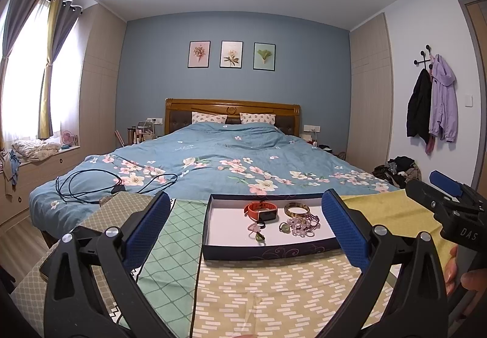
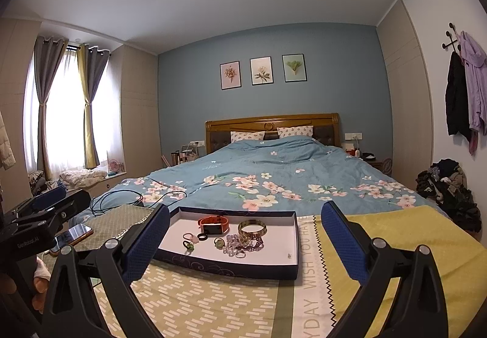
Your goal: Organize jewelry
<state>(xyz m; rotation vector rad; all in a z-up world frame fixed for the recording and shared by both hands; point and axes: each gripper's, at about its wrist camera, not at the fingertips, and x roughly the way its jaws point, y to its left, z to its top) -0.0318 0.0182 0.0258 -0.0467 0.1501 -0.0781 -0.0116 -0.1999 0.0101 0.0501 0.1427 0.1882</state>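
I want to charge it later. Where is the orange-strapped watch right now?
In both wrist views the orange-strapped watch lies inside the dark blue tray, toward its far edge, just left of the gold bangle.

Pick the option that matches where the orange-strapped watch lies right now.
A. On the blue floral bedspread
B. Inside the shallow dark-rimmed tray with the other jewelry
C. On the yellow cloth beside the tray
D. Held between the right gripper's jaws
B: the orange-strapped watch lies on the white floor of the tray, next to the gold bangle, with both grippers' jaws open and apart from it.
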